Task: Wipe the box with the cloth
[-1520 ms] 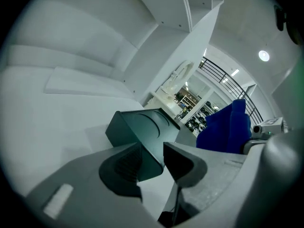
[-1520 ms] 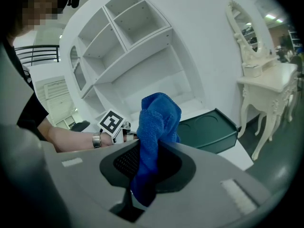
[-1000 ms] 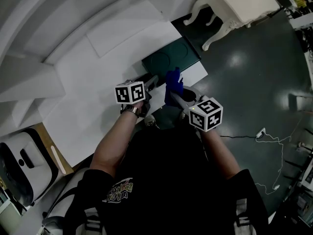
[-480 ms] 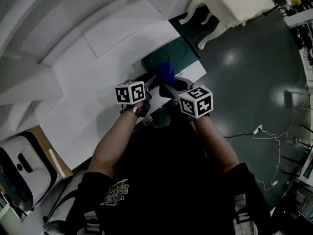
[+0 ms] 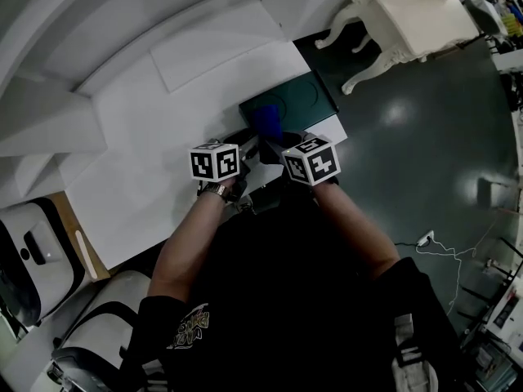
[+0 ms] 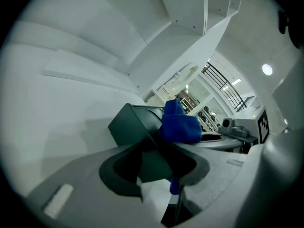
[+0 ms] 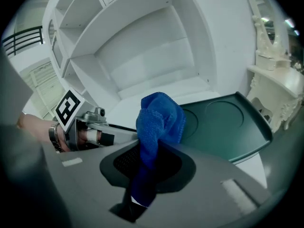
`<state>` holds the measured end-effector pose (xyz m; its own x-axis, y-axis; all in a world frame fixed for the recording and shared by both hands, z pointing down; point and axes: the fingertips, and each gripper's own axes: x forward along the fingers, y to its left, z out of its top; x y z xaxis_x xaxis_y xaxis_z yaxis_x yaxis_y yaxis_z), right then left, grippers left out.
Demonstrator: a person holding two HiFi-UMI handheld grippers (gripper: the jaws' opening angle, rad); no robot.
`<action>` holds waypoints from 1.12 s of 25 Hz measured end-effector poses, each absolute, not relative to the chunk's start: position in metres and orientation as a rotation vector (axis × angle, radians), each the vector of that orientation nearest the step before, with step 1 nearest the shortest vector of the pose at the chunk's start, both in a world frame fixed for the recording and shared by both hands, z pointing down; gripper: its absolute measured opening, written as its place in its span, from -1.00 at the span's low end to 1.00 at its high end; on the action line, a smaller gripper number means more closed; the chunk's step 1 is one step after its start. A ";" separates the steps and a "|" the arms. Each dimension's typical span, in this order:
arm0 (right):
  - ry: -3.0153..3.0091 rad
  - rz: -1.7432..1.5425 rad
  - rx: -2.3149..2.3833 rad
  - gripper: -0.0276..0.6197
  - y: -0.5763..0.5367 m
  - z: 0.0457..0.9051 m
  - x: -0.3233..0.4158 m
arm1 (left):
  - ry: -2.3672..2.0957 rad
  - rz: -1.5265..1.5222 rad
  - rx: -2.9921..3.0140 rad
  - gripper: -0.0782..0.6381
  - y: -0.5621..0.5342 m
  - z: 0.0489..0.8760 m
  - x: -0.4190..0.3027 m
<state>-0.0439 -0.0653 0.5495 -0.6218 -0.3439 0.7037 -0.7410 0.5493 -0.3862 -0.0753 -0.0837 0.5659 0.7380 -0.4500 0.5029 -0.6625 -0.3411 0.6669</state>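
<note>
A flat dark green box (image 5: 298,100), smooth and matte with a shallow ring pressed into its lid, lies at the right end of the plain white counter (image 5: 147,137). The left claw (image 6: 152,163) is clamped on the box's near corner, its dark rounded pads closed over the thin edge. The right claw (image 7: 147,163) pinches a nubby blue cloth (image 7: 159,120), which bunches into a soft rounded wad above the pads and trails in a narrow strip below them. The wad sits over the near part of the lid, just beside the left claw; whether it touches the lid cannot be told.
</note>
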 end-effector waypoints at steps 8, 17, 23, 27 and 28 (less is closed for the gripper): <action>-2.193 0.923 0.815 -0.63 -0.069 0.560 -0.044 | -0.843 0.261 1.995 -0.31 -0.084 0.566 -0.076; -2.191 0.937 0.781 -0.63 -0.071 0.563 -0.042 | -0.840 0.262 2.007 -0.31 -0.083 0.568 -0.078; -2.178 0.955 0.812 -0.63 -0.079 0.563 -0.024 | -0.848 0.268 2.007 -0.31 -0.083 0.566 -0.078; -2.171 0.975 0.851 -0.63 -0.086 0.564 -0.008 | -0.857 0.277 2.015 -0.31 -0.083 0.567 -0.079; -2.169 0.981 0.861 -0.63 -0.088 0.564 -0.004 | -0.859 0.279 2.016 -0.31 -0.083 0.566 -0.079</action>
<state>-0.0038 -0.0875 0.5644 -0.6089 -0.3082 0.7309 -0.7525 0.5161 -0.4092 -0.0786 -0.0826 0.5664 0.7333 -0.4651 0.4960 -0.6676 -0.3542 0.6548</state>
